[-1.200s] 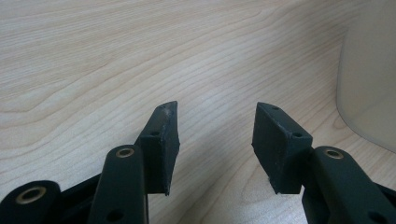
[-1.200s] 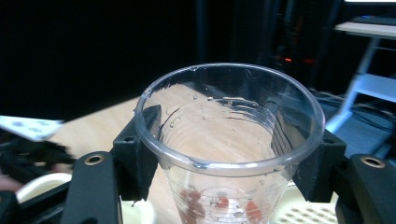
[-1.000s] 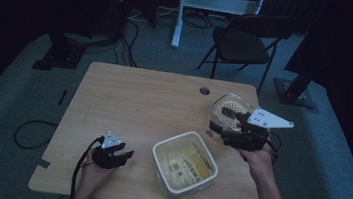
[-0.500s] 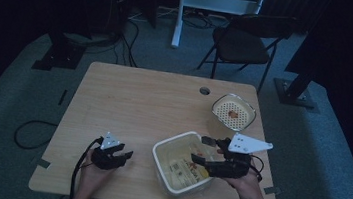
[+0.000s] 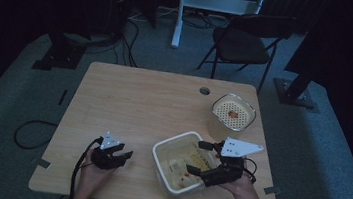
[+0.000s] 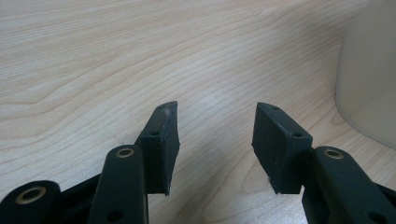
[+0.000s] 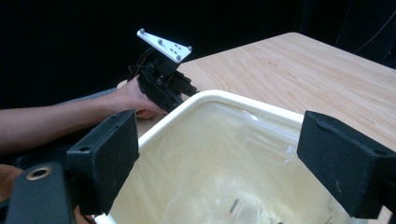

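Observation:
A white square tub (image 5: 171, 147) stands at the table's front, with a clear liner and a small red bit (image 5: 186, 173) inside. My right gripper (image 5: 198, 157) hovers over its right side. Its jaws have just been opening and stand wide apart above the tub's rim (image 7: 205, 100) with nothing between them; the right gripper (image 7: 219, 158) looks down into the tub. Left of the tub, my left gripper (image 5: 122, 156) rests low over the wood, open and empty. In its own view the left gripper (image 6: 215, 140) points along the bare tabletop, the tub's wall (image 6: 369, 84) at right.
A round white bowl with a perforated insert (image 5: 233, 115) holding an orange piece stands at the back right. A cable hole (image 5: 204, 90) lies near the table's far edge. A folding chair (image 5: 244, 42) stands behind the table. The person's left hand and the left gripper (image 7: 161, 79) show beyond the tub.
My right gripper came from the round bowl at the back right, forward and down to the square tub, and its jaws opened wide. The left gripper stayed put.

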Motion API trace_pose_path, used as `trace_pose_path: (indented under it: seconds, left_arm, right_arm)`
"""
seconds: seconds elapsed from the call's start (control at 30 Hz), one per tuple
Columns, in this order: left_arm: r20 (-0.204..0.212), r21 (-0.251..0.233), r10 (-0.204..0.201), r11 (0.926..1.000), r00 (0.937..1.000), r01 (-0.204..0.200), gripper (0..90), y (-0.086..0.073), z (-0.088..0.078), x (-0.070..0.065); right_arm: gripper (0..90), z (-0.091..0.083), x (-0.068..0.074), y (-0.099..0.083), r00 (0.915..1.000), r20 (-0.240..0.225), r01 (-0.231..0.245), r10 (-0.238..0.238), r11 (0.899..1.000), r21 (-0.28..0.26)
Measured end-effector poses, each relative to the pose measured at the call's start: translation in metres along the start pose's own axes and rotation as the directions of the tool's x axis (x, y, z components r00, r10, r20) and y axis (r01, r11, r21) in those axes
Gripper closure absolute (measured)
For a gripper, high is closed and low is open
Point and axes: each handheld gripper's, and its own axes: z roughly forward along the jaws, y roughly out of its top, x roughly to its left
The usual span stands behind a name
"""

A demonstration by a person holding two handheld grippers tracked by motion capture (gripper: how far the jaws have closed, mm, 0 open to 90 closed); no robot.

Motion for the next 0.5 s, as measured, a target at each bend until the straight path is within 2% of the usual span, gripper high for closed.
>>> trace_pose_path:
  seconds: [0.17,0.27,0.33,0.4,0.5]
  left_arm:
    - [-0.001,-0.002,-0.006,1.0000,1.0000,0.006,51.7,0.000,0.000,0.000]
    - [-0.003,-0.001,-0.004,1.0000,1.0000,0.004,51.6,0.000,0.000,0.001]
    - [-0.003,-0.003,-0.007,1.0000,1.0000,0.007,51.6,0.000,-0.001,0.001]
    - [-0.004,-0.005,-0.011,0.9999,0.9999,0.011,51.6,0.000,-0.001,0.002]
    - [-0.009,-0.007,-0.014,0.9999,0.9999,0.014,51.6,-0.001,-0.002,0.003]
  right_arm:
    - [13.5,-0.009,-0.006,0.000,0.9989,0.047,0.004,-0.003,0.999,-0.035]
    - [13.9,-0.019,-0.011,-0.001,0.9927,0.120,0.015,-0.008,0.998,-0.062]
    - [14.4,-0.027,-0.018,-0.003,0.9840,0.178,0.011,0.003,0.997,-0.079]
    - [15.0,-0.036,-0.026,-0.007,0.9771,0.209,-0.014,0.037,0.994,-0.110]
    - [15.1,-0.050,-0.037,-0.016,0.9562,0.279,-0.050,0.089,0.988,-0.144]
